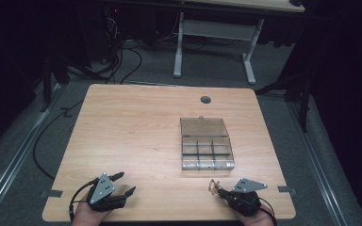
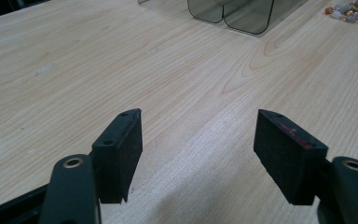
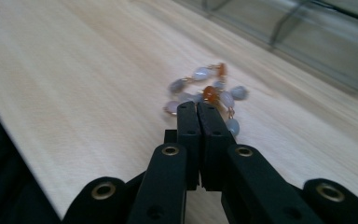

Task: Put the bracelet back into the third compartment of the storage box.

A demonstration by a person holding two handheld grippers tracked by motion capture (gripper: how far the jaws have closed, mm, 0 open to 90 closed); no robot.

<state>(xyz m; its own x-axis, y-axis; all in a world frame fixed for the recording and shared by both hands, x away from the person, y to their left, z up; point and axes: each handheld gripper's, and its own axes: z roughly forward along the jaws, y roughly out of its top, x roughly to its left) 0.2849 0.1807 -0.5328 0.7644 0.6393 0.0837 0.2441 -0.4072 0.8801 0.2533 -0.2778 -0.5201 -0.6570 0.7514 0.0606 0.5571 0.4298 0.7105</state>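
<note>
Near the table's (image 1: 136,122) front right edge, the right gripper (image 3: 198,108) pinches a bead bracelet (image 3: 205,91); the left gripper (image 2: 198,135) rests spread apart, front left.

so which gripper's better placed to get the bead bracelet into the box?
Right. The right gripper is shut with its tips at the bead bracelet, likely pinching it, near the open compartment box. The left gripper is open, with nothing in it, farther off.

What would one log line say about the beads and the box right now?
right tool: shut on bead bracelet | left tool: open, holding nothing | compartment box: lid open, ahead of bracelet
</note>
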